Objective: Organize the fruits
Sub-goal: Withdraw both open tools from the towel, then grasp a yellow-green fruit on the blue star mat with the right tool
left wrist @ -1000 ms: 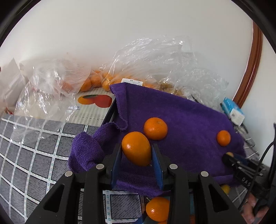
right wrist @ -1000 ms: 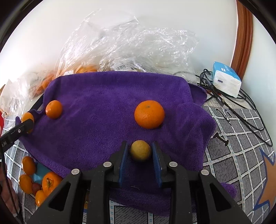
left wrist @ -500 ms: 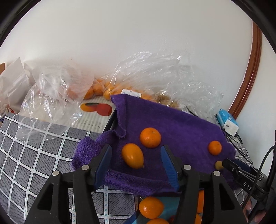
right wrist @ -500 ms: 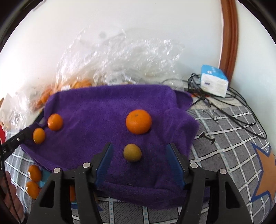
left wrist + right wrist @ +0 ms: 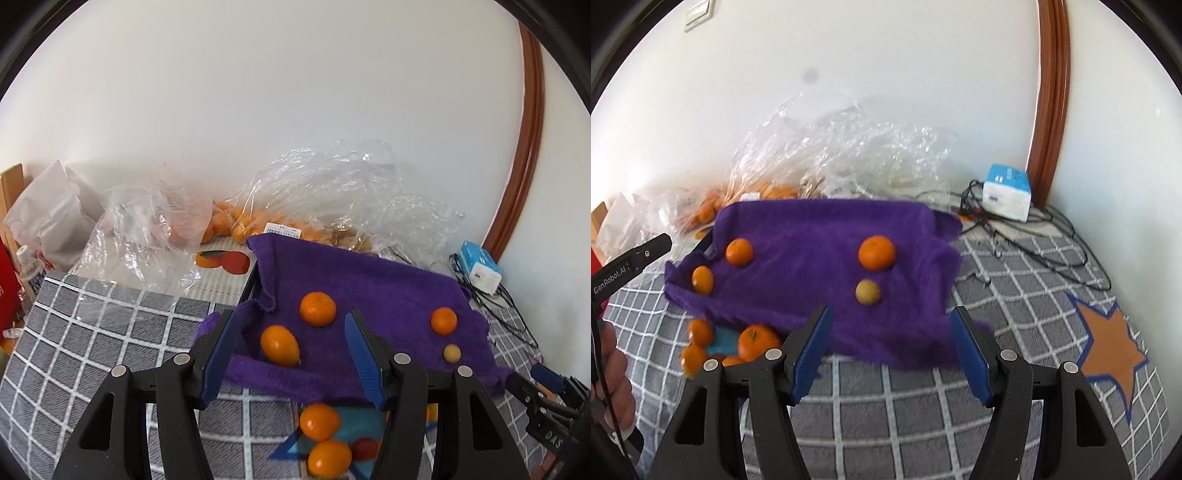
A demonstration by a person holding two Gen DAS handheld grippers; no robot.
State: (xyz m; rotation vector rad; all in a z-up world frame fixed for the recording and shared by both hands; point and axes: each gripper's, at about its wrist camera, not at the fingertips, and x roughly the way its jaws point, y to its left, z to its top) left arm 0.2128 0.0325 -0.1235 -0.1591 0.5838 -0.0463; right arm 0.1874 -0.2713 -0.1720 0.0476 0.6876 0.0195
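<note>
— Both grippers have let go since a second ago: the left gripper then pinched the oval orange fruit, and the right gripper pinched the small yellowish round fruit. Now both fruits lie free on the purple terry towel.

— How do the jaws stand?

— Apart on both. The blue pads of the left one stand clear on either side of the oval fruit, touching nothing. The right one's jaws hang wide over the towel's near edge, with nothing between them; the yellowish fruit lies beyond them.

— What else lies on the towel?

— A round mandarin just beside the oval fruit, and another mandarin just behind the yellowish one. The two pairs are well apart.

— And off the towel?

— A cluster of loose orange fruits on the grey checked cloth by the towel's near edge, and clear plastic bags with more oranges against the white wall.
</note>
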